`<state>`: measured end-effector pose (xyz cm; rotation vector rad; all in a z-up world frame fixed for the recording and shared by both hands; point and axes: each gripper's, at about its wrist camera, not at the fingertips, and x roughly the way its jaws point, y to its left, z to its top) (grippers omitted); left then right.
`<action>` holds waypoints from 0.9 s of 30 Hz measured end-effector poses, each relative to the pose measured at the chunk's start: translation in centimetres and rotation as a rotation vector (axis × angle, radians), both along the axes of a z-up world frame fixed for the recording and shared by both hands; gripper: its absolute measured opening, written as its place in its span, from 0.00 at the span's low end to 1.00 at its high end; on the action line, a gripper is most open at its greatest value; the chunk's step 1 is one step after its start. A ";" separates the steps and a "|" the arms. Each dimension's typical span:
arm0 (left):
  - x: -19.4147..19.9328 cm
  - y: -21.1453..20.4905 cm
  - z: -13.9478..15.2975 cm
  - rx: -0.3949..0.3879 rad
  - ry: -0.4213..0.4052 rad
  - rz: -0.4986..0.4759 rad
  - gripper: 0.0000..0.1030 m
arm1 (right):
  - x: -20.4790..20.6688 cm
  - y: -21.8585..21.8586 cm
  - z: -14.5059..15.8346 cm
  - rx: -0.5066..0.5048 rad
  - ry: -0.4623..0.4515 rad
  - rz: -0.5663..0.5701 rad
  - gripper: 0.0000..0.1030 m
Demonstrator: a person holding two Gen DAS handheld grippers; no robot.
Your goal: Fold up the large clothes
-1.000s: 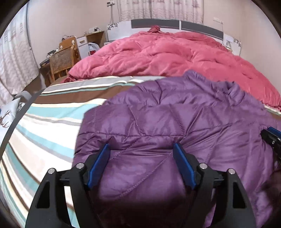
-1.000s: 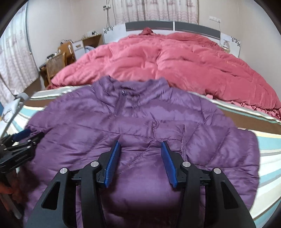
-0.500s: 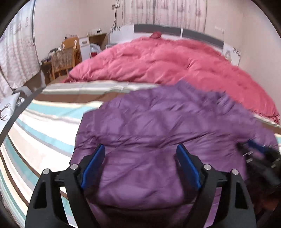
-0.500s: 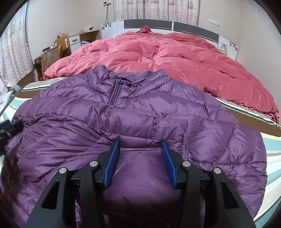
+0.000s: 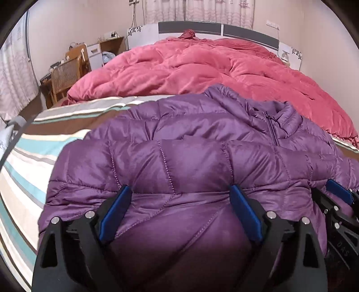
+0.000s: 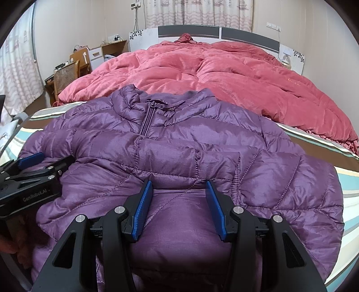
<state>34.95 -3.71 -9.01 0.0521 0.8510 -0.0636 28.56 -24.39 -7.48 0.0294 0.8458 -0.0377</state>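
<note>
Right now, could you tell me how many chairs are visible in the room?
1: a wooden chair with a woven cane back stands at the desk left of the bed, beyond the pink duvet. Others may be hidden outside the view.

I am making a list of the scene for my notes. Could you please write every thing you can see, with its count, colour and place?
Jacket: one, purple, quilted, lying front up on the near part of the bed, collar away from the cameras.
Quilt: one, pink-red, bunched over the far part of the bed.
Sheet: one, striped white, teal, brown and grey, under the jacket.
Headboard: one, white and grey, at the far wall.
Chair: one, wooden with woven back, far left.
Desk: one, wooden, beside the chair.
Curtain: one, pale patterned, behind the headboard.
Left tool: one, black with blue pads, open over the jacket's near edge.
Right tool: one, same colours, open over the near edge.
</note>
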 end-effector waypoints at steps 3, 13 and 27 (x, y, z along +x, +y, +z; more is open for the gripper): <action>-0.3 0.3 1.3 -0.009 0.017 -0.016 0.88 | -0.1 -0.6 1.2 0.037 0.008 0.034 0.52; 6.3 0.4 6.3 0.051 -0.061 0.003 0.90 | 6.5 -4.6 4.9 0.056 -0.015 -0.027 0.57; 12.5 0.7 -0.7 0.213 0.045 0.059 0.92 | 11.8 -8.0 0.0 -0.137 0.096 -0.056 0.18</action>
